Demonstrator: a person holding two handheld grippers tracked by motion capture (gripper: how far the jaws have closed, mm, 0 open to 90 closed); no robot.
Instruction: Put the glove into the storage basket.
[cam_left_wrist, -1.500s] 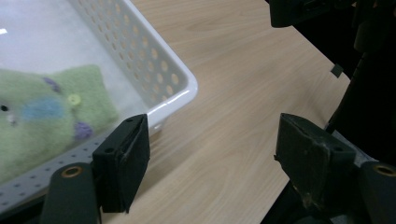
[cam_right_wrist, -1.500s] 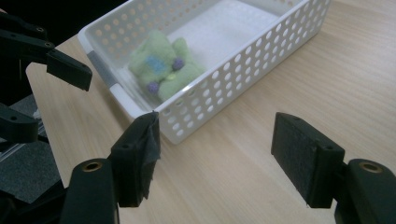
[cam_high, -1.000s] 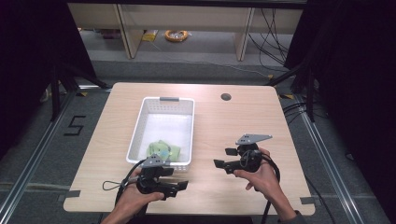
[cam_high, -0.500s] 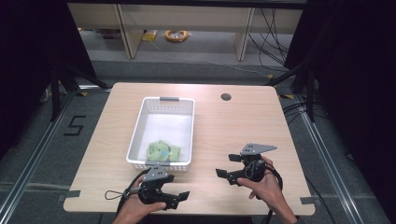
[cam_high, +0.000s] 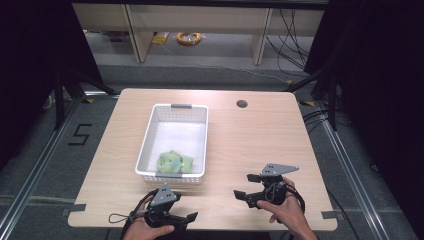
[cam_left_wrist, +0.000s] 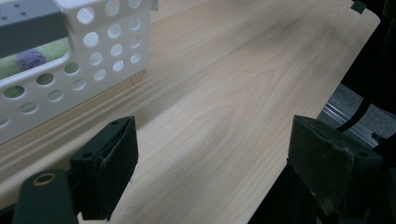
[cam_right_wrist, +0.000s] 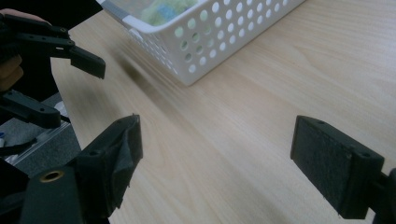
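While the green cloth (cam_high: 175, 162) lies bunched in the near end of the white basket (cam_high: 148, 142), close against the near wall, both grippers are held low over the bare front part of the table (cam_high: 240, 140), well apart from it. The left gripper (cam_high: 184, 218) is kept at the near edge of the table, just beside the basket's near wall, and its jaws have just been opening; in the left gripper view they are seen spread wide with only wood grain between the pads (cam_left_wrist: 122, 161), so nothing is gripped. The right gripper (cam_high: 246, 187) is held further to the right, pointing across towards the basket, and its jaws too have just been opening and stand wide apart over empty tabletop, as the right gripper view makes plain. The cloth seems to be kept inside the basket as its resting place, a little of its green and a purple tuft (cam_left_wrist: 31, 59) being visible through the holes and over the rim in the left gripper view. The basket is set lengthwise in the left half of the table, which leaves the right half free for the hands. The wide, empty jaws and the low position near the front edge are judged to fit tools that are parked clear of the work.
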